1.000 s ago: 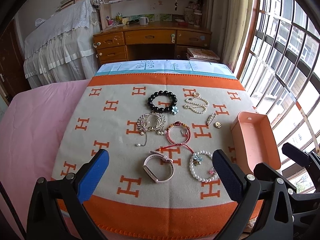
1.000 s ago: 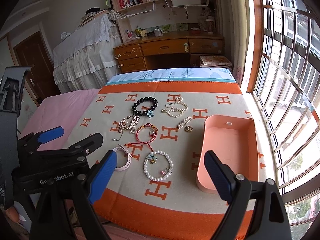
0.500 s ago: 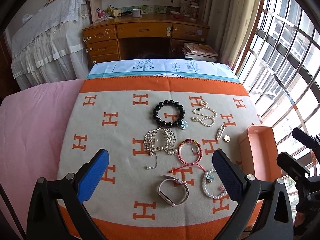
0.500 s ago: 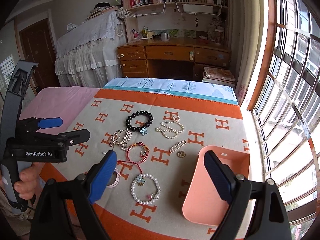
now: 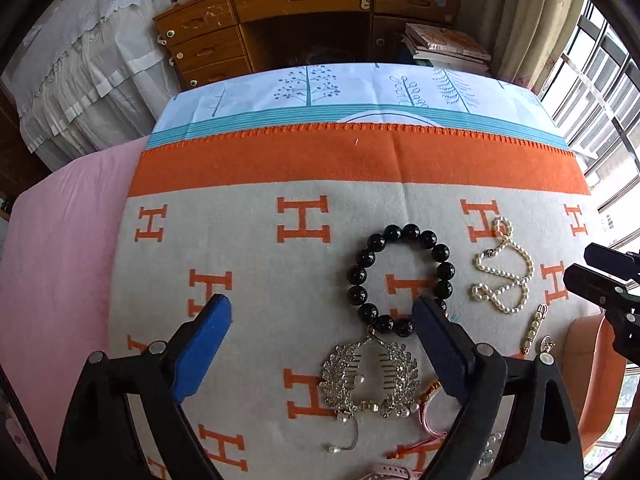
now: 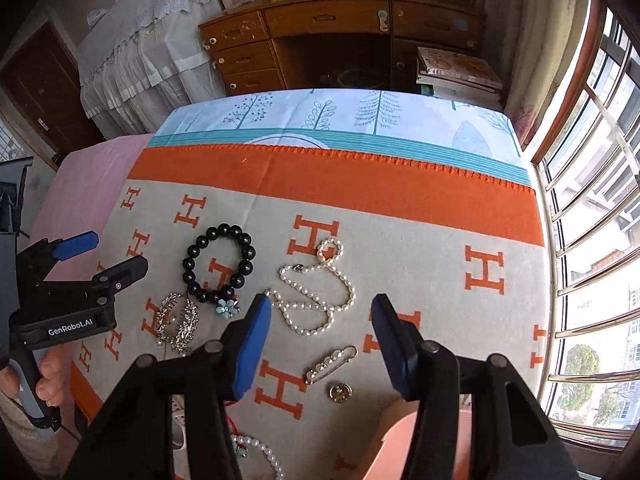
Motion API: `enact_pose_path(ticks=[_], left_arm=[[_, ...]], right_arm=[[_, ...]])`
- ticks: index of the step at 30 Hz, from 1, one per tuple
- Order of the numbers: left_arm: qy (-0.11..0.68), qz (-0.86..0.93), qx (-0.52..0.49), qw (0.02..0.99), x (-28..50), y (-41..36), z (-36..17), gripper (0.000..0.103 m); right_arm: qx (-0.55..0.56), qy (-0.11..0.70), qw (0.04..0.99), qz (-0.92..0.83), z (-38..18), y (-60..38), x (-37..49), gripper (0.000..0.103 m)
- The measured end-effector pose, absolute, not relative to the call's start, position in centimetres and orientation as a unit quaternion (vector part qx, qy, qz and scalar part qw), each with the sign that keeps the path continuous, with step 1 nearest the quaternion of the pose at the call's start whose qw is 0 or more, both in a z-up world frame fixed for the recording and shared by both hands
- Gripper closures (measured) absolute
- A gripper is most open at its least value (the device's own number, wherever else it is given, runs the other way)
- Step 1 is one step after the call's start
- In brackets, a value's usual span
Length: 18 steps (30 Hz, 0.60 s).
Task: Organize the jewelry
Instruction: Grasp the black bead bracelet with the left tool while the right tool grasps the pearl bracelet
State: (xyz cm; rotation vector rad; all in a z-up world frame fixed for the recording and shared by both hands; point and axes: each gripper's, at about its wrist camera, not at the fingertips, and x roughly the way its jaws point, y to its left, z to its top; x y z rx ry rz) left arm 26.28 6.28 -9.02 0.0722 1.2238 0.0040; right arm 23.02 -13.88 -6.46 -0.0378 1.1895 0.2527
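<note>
a bed [image 5: 60, 248] with a pink sheet carries an orange and cream blanket [image 5: 280, 168] patterned with orange h letters; a pale blue cloth with tree prints [image 5: 360, 88] lies past the blanket's far edge. on the blanket's cream middle lie a black bead bracelet [image 5: 400, 276], a white pearl necklace [image 6: 316, 292] toward the window-side edge of it, a silver leaf hair comb [image 5: 372, 380] on the near side of the bracelet, a pearl pin [image 6: 332, 360], a small gold round charm [image 6: 340, 392] beside the pin, and a peach tray [image 6: 420, 448] near the window-side near corner.
</note>
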Motion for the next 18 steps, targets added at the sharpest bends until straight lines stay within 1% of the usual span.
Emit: enact_pose_path(ticks=[1, 3, 5, 7, 10, 11, 12, 13, 14, 16, 17, 18], left_arm=[[0.582, 0.002, 0.035, 0.812, 27.0, 6.1, -10.0, 0.016], [0.597, 0.000, 0.034, 0.801, 28.1, 5.7, -11.6, 0.026], [0.608, -0.004, 0.033, 0.793, 29.0, 5.4, -12.7, 0.030], [0.611, -0.006, 0.038, 0.791, 29.6, 5.0, -13.3, 0.030], [0.615, -0.005, 0.046, 0.787, 30.1, 4.6, -14.1, 0.031], [0.618, -0.004, 0.047, 0.785, 30.3, 4.5, -14.3, 0.033], [0.621, -0.004, 0.046, 0.782, 30.6, 4.5, -14.6, 0.039], [0.626, -0.004, 0.046, 0.778, 30.6, 4.5, -14.9, 0.041], [0.625, -0.006, 0.040, 0.779, 30.7, 4.6, -14.9, 0.042], [0.626, -0.006, 0.039, 0.779, 30.9, 4.5, -14.9, 0.044], [0.626, -0.009, 0.035, 0.779, 30.9, 4.5, -14.8, 0.049], [0.627, -0.016, 0.026, 0.778, 30.9, 4.4, -14.8, 0.064]], right_arm=[[-0.020, 0.571, 0.812, 0.119, -7.7, -13.7, 23.7, 0.058], [-0.029, 0.591, 0.798, 0.116, -9.8, -13.3, 25.1, 0.061], [-0.033, 0.603, 0.789, 0.114, -11.3, -13.1, 26.1, 0.064], [-0.036, 0.609, 0.783, 0.118, -12.3, -12.9, 26.7, 0.067], [-0.045, 0.612, 0.779, 0.124, -13.0, -12.7, 27.5, 0.068], [-0.047, 0.615, 0.777, 0.126, -13.2, -12.6, 27.8, 0.070], [-0.049, 0.617, 0.775, 0.128, -13.5, -12.6, 27.9, 0.073], [-0.054, 0.611, 0.780, 0.128, -13.5, -12.5, 28.0, 0.077], [-0.059, 0.611, 0.779, 0.131, -13.5, -12.4, 28.1, 0.078], [-0.068, 0.609, 0.779, 0.131, -13.5, -12.3, 28.2, 0.090], [-0.075, 0.606, 0.782, 0.129, -13.4, -12.1, 28.2, 0.093], [-0.081, 0.604, 0.782, 0.129, -13.4, -12.0, 28.2, 0.098]])
